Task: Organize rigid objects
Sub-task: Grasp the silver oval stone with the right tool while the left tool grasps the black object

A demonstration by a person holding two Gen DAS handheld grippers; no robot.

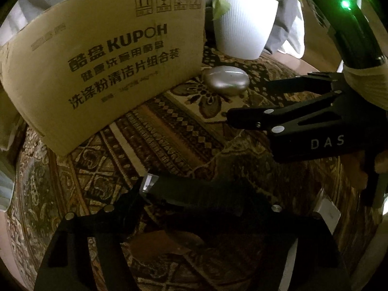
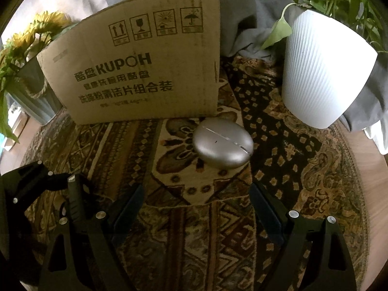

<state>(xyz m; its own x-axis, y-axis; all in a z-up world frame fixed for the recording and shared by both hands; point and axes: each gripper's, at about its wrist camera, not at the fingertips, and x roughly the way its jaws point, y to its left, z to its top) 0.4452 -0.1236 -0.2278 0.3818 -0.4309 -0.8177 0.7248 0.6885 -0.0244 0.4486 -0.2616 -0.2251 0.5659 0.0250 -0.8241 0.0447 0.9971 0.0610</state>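
Note:
A silver pebble-shaped case (image 2: 223, 142) lies on the patterned cloth, just in front of the right corner of a cardboard box (image 2: 145, 72); it also shows in the left wrist view (image 1: 225, 80). My right gripper (image 2: 196, 206) is open and empty, a short way in front of the case. It also shows in the left wrist view (image 1: 245, 99). My left gripper (image 1: 194, 206) is shut on a long black object (image 1: 189, 194) with a silver end and holds it above the cloth. In the right wrist view that gripper (image 2: 72, 194) is at the lower left.
The cardboard box (image 1: 104, 55) stands at the back left. A white ribbed plant pot (image 2: 325, 72) stands at the back right. A vase of yellow flowers (image 2: 29, 48) is behind the box's left end. A white flat object (image 1: 327, 213) lies at the cloth's right edge.

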